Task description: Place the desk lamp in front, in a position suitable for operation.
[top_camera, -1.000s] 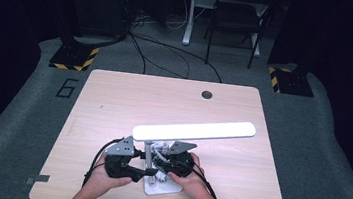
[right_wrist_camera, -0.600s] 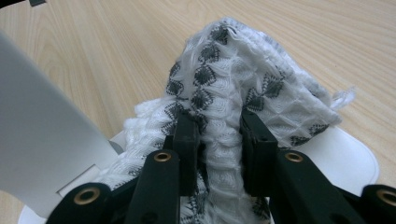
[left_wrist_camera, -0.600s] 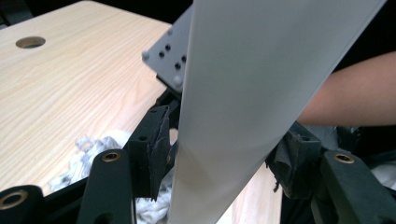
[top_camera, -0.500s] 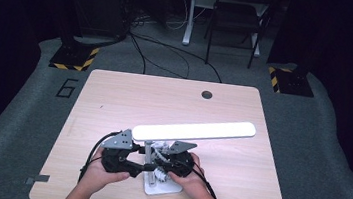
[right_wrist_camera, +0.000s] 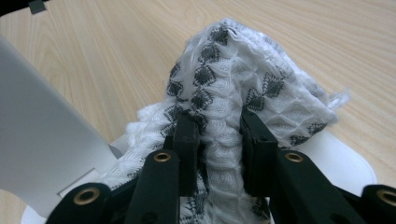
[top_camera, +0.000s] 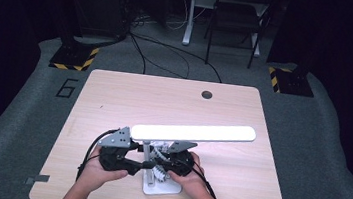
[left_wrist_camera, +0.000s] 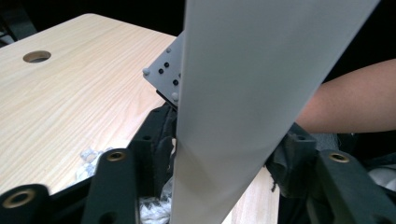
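Since a second ago the left gripper (top_camera: 143,164) has risen a little beside the lamp's upright arm, and its jaws have just been closing in, with the flat white lamp arm (left_wrist_camera: 243,107) standing between them. From the high view, the desk lamp (top_camera: 193,132) stands near the front edge of the wooden table (top_camera: 114,97), its long lit head lying level and reaching out to the right, its white base (top_camera: 159,187) between the person's two hands. The left gripper comes in from the left at the foot of the arm, the right gripper (top_camera: 160,169) from the right just above the base, where a patterned cloth (top_camera: 158,170) shows between them. In the left gripper view, the lamp arm rises as a broad pale strip between the two black jaws; whether the pads press on it is hidden at the bottom edge, so I cannot tell if it is gripped. The other gripper's grey plate (left_wrist_camera: 163,70) shows just behind the strip, and a forearm (left_wrist_camera: 345,107) crosses at the right. In the right gripper view, the right gripper (right_wrist_camera: 219,135) is clenched on the white cloth with dark diamond marks (right_wrist_camera: 233,84), which bunches up over the jaw tips and lies above the lamp's white base (right_wrist_camera: 345,158), with the lamp arm (right_wrist_camera: 42,140) close at the left.
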`<state>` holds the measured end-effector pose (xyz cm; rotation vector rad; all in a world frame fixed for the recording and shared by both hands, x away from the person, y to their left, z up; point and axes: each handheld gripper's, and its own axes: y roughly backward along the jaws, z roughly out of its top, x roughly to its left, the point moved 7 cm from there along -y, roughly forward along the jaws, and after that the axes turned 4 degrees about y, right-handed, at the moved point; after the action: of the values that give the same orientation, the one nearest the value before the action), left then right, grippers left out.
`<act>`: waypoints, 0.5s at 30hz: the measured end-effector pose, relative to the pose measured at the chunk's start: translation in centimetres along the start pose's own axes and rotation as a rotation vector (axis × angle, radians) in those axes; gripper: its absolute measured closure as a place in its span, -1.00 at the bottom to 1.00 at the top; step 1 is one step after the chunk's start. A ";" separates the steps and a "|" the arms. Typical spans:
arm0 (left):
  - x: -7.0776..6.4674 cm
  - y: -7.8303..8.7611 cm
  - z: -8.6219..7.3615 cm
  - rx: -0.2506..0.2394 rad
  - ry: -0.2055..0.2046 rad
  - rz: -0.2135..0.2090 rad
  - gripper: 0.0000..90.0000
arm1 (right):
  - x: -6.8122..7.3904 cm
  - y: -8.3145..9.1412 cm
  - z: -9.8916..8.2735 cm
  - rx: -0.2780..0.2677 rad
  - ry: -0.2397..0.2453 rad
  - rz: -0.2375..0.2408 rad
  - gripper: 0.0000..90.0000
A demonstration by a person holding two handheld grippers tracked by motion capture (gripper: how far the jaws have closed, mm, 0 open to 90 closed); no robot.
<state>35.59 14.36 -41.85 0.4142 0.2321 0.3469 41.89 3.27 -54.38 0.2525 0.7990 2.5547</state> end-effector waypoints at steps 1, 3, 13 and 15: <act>0.0 0.0 0.0 -0.002 -0.006 0.006 0.12 | 0.0 0.0 0.2 -0.005 0.000 0.002 0.57; -0.2 0.0 0.0 -0.003 -0.021 0.018 0.13 | 0.1 0.0 0.7 -0.013 -0.001 0.008 0.57; -0.3 -0.1 -0.1 -0.003 -0.037 0.039 0.15 | 1.2 -2.3 1.4 0.007 0.032 0.028 0.57; -0.4 -0.1 -0.1 -0.006 -0.035 0.034 0.16 | 1.2 -2.5 1.3 0.008 0.040 0.022 0.57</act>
<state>35.24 14.23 -41.95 0.4187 0.1901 0.3738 42.17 6.29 -54.77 0.2147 0.8259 2.5850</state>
